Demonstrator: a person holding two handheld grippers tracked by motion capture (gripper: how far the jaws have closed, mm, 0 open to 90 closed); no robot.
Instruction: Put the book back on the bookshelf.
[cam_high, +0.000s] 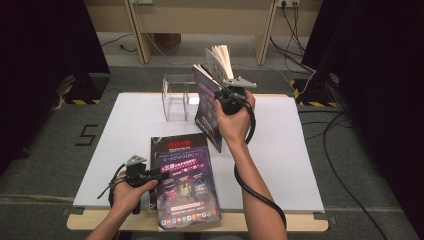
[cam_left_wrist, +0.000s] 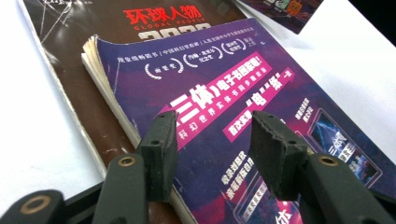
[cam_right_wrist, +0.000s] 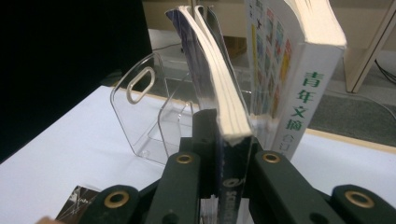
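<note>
1. White board (cam_high: 280, 165) covers the tabletop, with grey floor around it and dark curtains at both sides.
2. On the board's far part stands a clear rack (cam_right_wrist: 140, 112), its dividers upright (a white-spined volume (cam_right_wrist: 299, 102) stands just beside it).
3. At the near edge, a purple book (cam_high: 187, 185) lies flat on a brown magazine (cam_high: 172, 142), long axis running away from the person.
4. Left gripper (cam_left_wrist: 212, 140) rests at the purple book's left edge, jaws spread above the cover; whether they touch it I cannot tell.
5. Right gripper (cam_right_wrist: 229, 149) is raised above the board near the rack, jaws clamped on a thin book (cam_right_wrist: 219, 93) at its lower corner.
6. That thin book stands upright, long axis vertical, page edges facing the gripper, just beside the rack.
</note>
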